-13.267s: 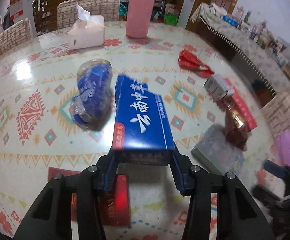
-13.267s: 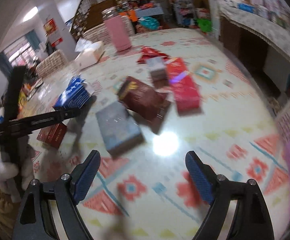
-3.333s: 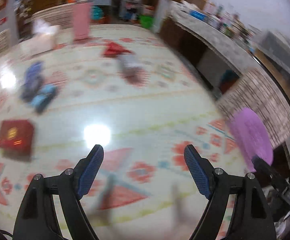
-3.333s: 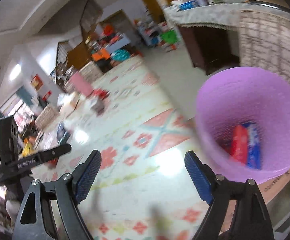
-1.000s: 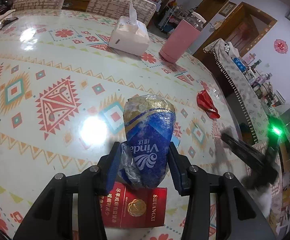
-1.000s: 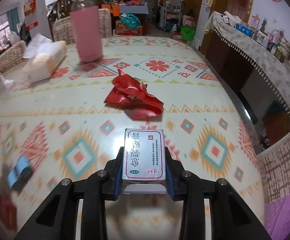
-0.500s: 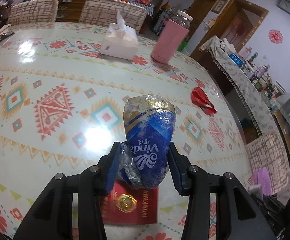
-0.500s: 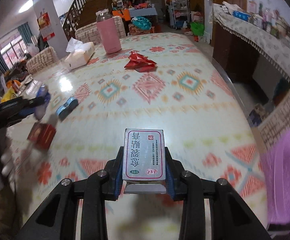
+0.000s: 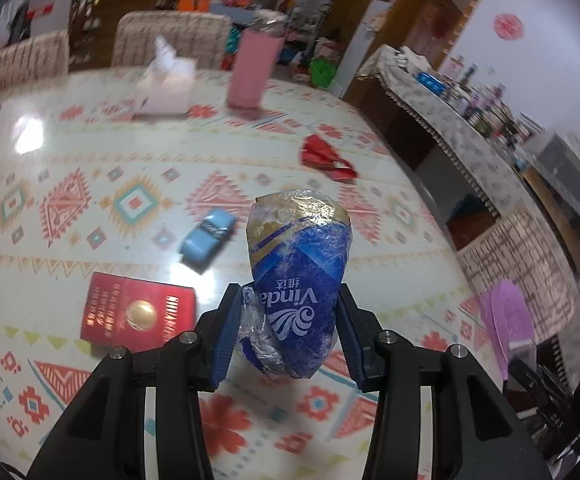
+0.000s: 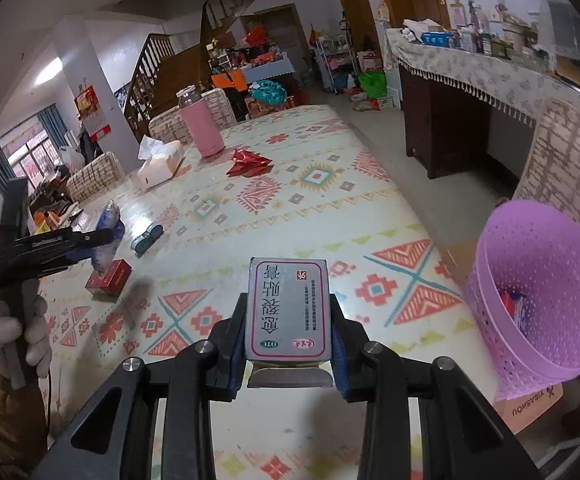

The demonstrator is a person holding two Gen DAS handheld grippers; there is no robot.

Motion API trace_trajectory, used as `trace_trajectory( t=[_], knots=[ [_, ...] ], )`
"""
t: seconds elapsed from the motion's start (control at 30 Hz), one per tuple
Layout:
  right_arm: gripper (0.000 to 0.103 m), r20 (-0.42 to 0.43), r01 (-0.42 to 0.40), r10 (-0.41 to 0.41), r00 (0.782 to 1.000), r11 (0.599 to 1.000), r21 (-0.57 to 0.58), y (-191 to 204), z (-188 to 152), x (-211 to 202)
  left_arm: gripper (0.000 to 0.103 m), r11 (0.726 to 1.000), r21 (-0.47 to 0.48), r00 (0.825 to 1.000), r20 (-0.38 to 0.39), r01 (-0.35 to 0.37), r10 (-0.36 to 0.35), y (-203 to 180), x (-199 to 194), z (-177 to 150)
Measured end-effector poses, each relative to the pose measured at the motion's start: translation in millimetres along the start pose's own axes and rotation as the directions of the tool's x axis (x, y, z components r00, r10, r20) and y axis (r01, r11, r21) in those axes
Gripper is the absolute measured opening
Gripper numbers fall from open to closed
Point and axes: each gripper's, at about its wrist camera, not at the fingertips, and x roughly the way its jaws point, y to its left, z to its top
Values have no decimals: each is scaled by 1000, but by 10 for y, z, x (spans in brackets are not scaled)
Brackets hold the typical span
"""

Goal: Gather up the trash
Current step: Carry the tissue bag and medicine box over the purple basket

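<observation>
Fingers point(image 9: 225, 332) round tissue pack point(image 9: 300, 280), box point(image 10: 288, 308).

Beside the lilac perforated basket point(image 10: 538, 296) spreads a cream tablecloth point(image 10: 290, 208) patterned with red, teal and yellow diamonds. On it: a red-and-gold box point(image 9: 135, 314), a pale-blue pack point(image 9: 207, 236), crumpled red foil point(image 9: 326, 158), a pink bottle point(image 9: 251, 76).
</observation>
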Motion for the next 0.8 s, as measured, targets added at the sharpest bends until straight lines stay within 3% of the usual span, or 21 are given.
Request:
trace_trajectory(
  t=[0.4, 0.8],
  knots=[
    [38, 46, -28, 25, 999, 996, 82, -420, -153, -226, 45, 974, 221, 998, 50, -52, 42, -1159, -29, -286],
    [38, 77, -3, -7, 997, 991, 137, -794, -221, -415, 45, 945, 317, 997, 37, -81, 74, -1717, 124, -482]
  ],
)
